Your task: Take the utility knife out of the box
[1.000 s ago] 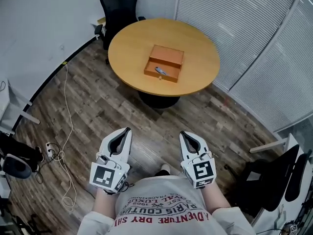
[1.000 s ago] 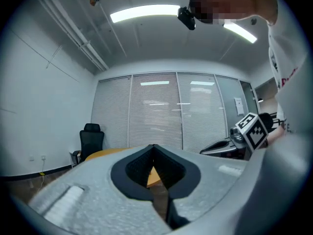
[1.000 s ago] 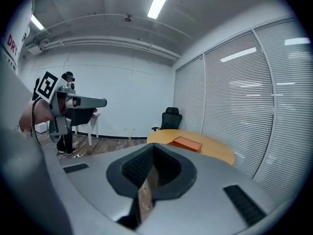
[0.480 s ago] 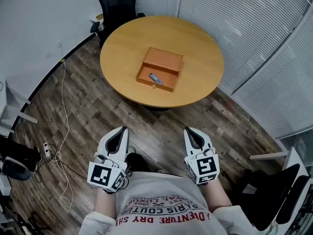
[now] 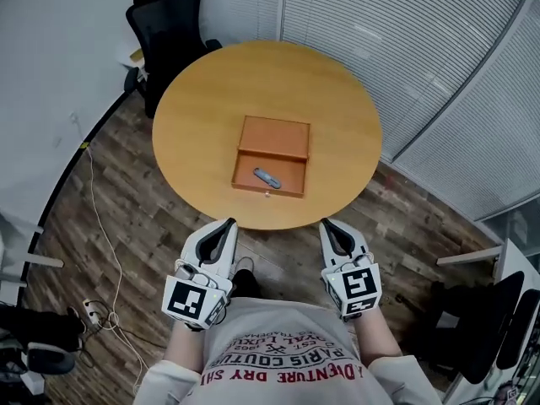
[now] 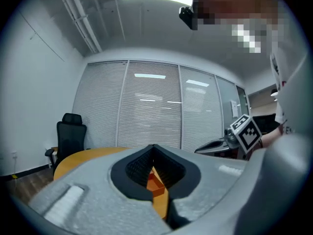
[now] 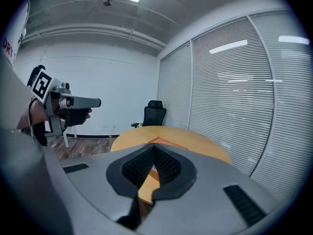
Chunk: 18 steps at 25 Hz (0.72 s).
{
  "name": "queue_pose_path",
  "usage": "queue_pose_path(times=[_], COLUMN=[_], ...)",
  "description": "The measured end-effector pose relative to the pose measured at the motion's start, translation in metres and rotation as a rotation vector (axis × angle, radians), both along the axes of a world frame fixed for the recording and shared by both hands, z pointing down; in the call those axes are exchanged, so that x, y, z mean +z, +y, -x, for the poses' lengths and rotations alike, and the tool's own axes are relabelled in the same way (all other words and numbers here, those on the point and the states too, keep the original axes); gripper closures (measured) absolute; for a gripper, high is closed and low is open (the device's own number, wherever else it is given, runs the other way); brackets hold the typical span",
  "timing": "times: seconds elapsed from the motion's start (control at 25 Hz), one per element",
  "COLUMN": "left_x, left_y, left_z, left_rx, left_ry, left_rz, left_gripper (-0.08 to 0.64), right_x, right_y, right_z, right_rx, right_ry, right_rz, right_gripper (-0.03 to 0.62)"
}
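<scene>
My left gripper [image 5: 226, 224] and right gripper [image 5: 330, 224], both closed and empty, hover at the counter [image 5: 202, 99] edge; just ahead, the open box [image 5: 274, 137] holds the utility knife [image 5: 267, 178].

Left gripper [image 6: 154, 147] jaws together on nothing, orange box [image 6: 155, 184] on round bench [image 6: 83, 156] ahead, black chair [image 6: 70, 136] left, blinds [image 6: 146, 111] behind.

The knife [image 5: 267, 178] in the box [image 5: 268, 191] shows in the head view only as a small grey sliver, too small to tell blade from handle. In the left gripper view the body of the left hand-held gripper [image 6: 154, 147] covers most of the surface [image 6: 78, 156]. Only an orange corner of the box shows there, and the knife is hidden. A chair [image 5: 481, 310] is cut off at the head view's right edge.
</scene>
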State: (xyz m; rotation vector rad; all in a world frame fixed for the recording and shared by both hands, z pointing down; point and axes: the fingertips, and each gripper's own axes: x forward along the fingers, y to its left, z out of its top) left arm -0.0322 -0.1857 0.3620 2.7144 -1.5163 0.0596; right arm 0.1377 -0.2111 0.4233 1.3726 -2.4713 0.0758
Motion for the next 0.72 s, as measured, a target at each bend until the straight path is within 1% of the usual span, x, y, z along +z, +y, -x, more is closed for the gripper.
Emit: queue_pose_path(times=[0.08, 0.2, 0.44, 0.52, 0.6, 0.72], left_x=[-0.008, -0.016, -0.011, -0.001, 0.011, 0.029], left_y=[-0.026, -0.063, -0.119, -0.133, -0.143, -0.16], left_z=[0.017, 0.043, 0.074, 0.086, 0.096, 0.101], left_rx=[0.045, 0.097, 0.184, 0.184, 0.177, 0.174], left_ry=[0.001, -0.018, -0.043, -0.038, -0.012, 0.015], left_rz=[-0.004, -0.017, -0.003, 0.023, 0.064, 0.114], left_gripper=[0.566, 0.566, 0.566, 0.566, 0.566, 0.566], right_x=[-0.008, -0.016, -0.002, 0.01, 0.024, 0.041], right_y=[-0.02, -0.049, -0.089, -0.099, -0.109, -0.128], right_z=[0.02, 0.048, 0.085, 0.095, 0.103, 0.11], right_rx=[0.024, 0.07, 0.136, 0.145, 0.145, 0.138], right_ry=[0.009, 0.006, 0.02, 0.023, 0.02, 0.017], right_rz=[-0.009, -0.012, 0.036, 0.072, 0.115, 0.177], right_gripper=[0.586, 0.586, 0.586, 0.586, 0.586, 0.586])
